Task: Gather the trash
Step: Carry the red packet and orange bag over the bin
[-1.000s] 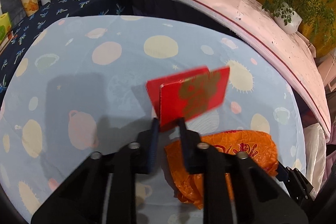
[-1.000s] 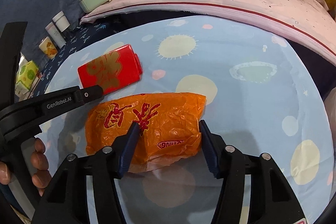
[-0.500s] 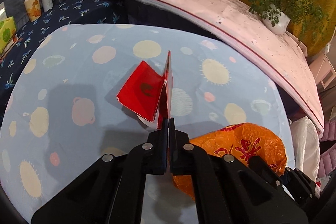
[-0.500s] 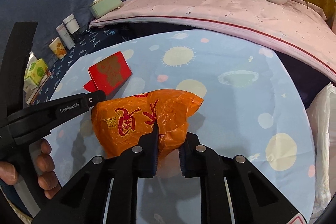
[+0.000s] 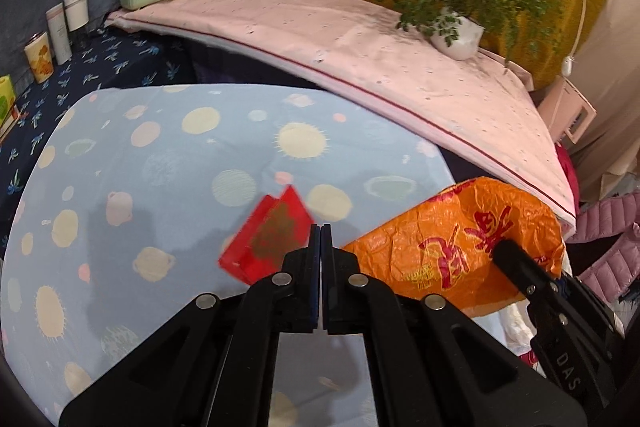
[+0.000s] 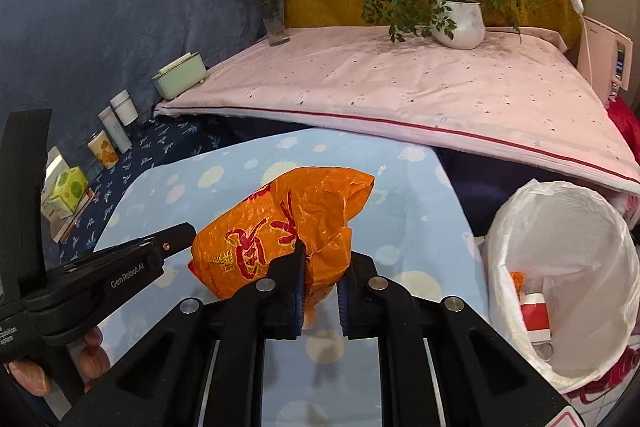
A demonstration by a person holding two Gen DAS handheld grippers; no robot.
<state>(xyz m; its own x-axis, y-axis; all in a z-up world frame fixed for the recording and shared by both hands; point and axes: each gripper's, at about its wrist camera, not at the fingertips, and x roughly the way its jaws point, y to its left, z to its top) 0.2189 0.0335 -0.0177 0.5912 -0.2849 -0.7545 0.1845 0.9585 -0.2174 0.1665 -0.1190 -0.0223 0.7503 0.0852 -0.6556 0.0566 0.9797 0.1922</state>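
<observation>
Right claw: right gripper is clenched on the orange bag, up off the blue table.
Left claw: left gripper is pinched tight on the red packet's corner, I think — blurry.
Bin: white bin sits just right of the table, some trash inside.
Do it well: swing the big floppy bag over the rim first, then let go — the packet after.
Around: plant pot, vase, green box, far off.
In the way: nothing much.
</observation>
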